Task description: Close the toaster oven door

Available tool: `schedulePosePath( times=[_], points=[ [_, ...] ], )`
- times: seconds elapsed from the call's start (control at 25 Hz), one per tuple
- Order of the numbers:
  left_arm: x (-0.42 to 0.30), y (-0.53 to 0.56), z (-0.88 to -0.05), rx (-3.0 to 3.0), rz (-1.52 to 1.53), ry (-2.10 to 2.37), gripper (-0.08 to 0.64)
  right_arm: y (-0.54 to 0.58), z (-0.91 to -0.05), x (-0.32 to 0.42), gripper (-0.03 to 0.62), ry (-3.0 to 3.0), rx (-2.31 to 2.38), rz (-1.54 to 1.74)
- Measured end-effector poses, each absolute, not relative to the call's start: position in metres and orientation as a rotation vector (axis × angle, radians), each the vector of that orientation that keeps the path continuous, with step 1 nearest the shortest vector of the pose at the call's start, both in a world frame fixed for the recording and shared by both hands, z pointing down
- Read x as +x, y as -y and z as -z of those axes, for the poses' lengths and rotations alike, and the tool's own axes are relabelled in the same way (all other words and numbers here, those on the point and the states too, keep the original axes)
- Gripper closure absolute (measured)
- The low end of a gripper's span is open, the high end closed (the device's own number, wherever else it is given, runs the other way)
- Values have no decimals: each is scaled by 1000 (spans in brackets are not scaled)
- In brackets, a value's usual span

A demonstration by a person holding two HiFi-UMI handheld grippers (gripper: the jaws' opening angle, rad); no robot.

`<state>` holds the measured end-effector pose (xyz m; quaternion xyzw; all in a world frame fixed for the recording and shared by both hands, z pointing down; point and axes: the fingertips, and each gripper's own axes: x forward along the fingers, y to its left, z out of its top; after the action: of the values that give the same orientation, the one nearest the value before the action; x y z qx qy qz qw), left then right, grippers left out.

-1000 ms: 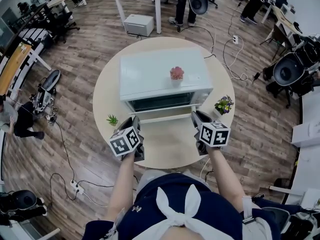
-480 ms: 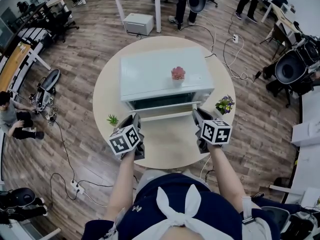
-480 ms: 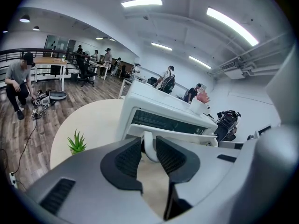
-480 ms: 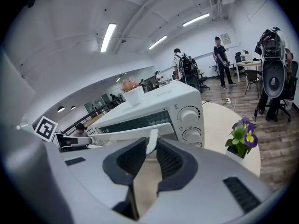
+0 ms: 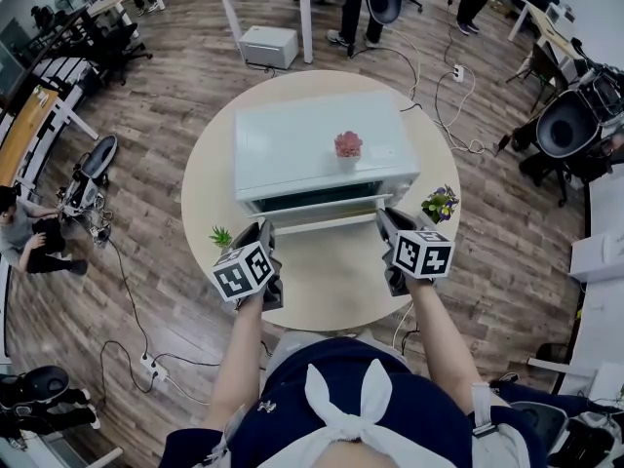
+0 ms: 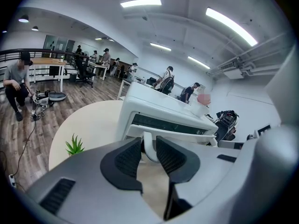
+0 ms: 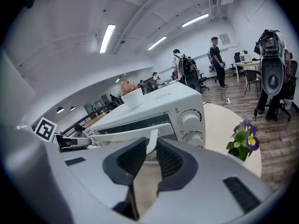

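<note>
While the toaster oven door (image 5: 312, 203) stands ajar, left gripper (image 6: 148, 146) and right gripper (image 7: 150, 146) each clamp a handle (image 5: 317, 225) end; open table (image 5: 327, 286) lies beneath.

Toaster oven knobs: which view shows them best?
Right gripper view: both knobs face the camera, stacked at the toaster oven's right end. The head view looks down on its top; the left gripper view shows no knobs.

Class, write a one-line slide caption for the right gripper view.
Right gripper clamps the toaster oven's white door handle; a purple-flowered plant stands beside it.
</note>
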<state>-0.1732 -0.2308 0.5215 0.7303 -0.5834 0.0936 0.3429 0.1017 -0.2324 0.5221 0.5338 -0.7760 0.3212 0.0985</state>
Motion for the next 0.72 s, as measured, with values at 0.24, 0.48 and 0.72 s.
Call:
schedulePosePath(
  times=[0.24,0.48,0.72],
  points=[
    [-173,237,-520,1907,-229,1512,459,238,-521,101,518,2299,1575,-961],
    [-173,241,-520,1906,-220,1504,457,243,-520,101,518,2299,1565,-985],
    [-173,244,-520,1908,-216,1499,457,246,-518,100,518,2304,1561,-985]
  ],
)
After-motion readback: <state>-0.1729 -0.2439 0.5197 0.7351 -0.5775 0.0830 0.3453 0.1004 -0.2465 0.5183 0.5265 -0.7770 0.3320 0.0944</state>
